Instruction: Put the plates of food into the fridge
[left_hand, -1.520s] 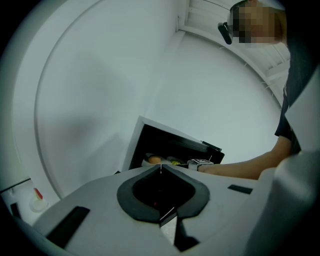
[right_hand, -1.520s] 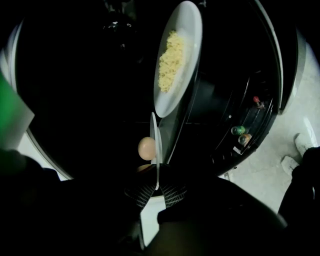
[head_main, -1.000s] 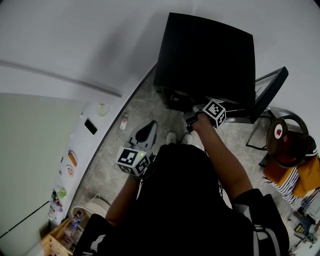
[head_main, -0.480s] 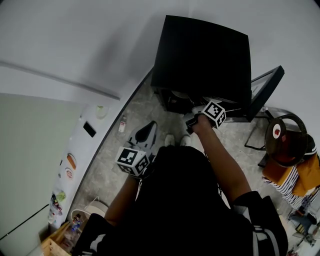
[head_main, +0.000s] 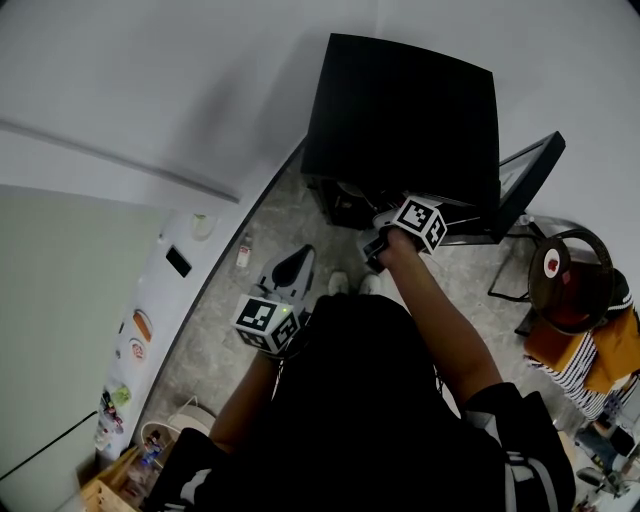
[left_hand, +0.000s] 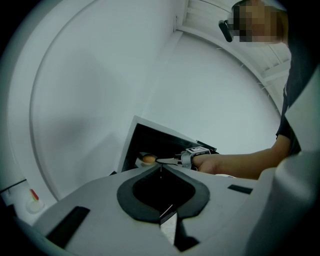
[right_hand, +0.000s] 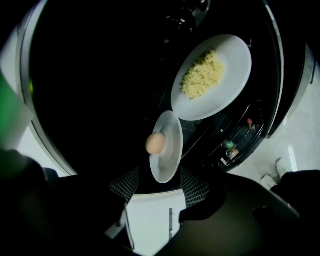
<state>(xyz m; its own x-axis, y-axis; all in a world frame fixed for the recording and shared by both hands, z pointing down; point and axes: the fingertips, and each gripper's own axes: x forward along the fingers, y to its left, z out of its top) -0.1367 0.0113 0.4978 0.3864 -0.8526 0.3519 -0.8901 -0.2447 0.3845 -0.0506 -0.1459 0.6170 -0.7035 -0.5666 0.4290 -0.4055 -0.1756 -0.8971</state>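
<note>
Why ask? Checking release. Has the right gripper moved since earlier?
No, right gripper stays at the black fridge opening; jaws just opened, small white plate with egg between them.

- Grey stone-patterned floor, left of centre in the head view.
- Small bottle standing on that floor, against the wall.
- White panel at the left edge, dotted with colourful stickers.
- White round basket, lower left.
- Orange and striped cloth, lower right.
</note>
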